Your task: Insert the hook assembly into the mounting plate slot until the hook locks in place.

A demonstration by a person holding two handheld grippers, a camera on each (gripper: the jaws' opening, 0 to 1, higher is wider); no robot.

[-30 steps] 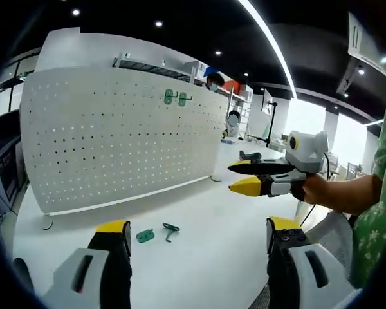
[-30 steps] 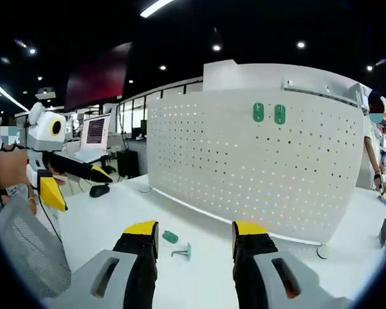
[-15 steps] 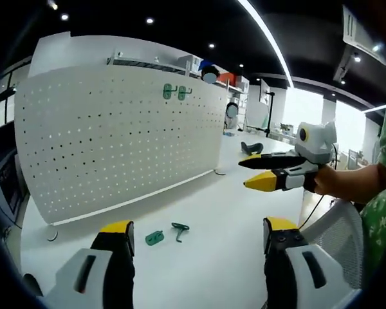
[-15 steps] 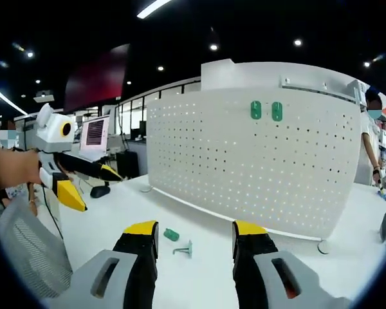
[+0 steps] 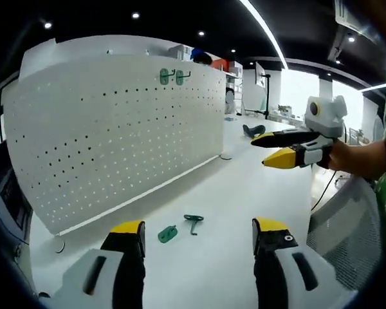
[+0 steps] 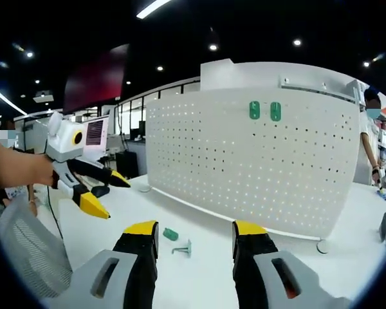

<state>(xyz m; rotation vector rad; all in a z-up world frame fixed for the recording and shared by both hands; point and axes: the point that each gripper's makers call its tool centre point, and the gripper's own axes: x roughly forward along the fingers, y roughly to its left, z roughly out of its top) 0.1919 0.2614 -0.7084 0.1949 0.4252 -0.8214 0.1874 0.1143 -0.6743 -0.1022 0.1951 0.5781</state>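
In the left gripper view, the left gripper (image 5: 196, 235) is hanging over a white table (image 5: 244, 193) with its yellow-tipped jaws spread wide and nothing between them. Just ahead of the jaws, a green mounting plate (image 5: 167, 234) and a green hook (image 5: 193, 222) are lying loose and just apart on the tabletop. Compared with a second ago, both parts are sitting larger and nearer the middle of this view, which suggests the camera is closing in on them, not that they have moved. The right gripper (image 5: 273, 148) is coming in from the right, also parted and empty, well above the table. Two green hooks already mounted (image 5: 172, 76) are hanging high on the white pegboard (image 5: 109, 129), whose foot runs close behind the loose parts.

In the right gripper view, the right gripper (image 6: 195, 233) is likewise gaping and carrying nothing, with the plate (image 6: 171, 235) and the hook (image 6: 183, 248) lying between and just beyond its jaw tips. The left gripper (image 6: 106, 193) is reaching in from the left, lower and closer to the parts than a second ago. Whether the hook's stem is pointing up is hard to tell at this size. Neither part is picked up yet, so the insertion is not begun. Bare table is lying open on the near side and to both flanks; the pegboard edge is limiting room behind.
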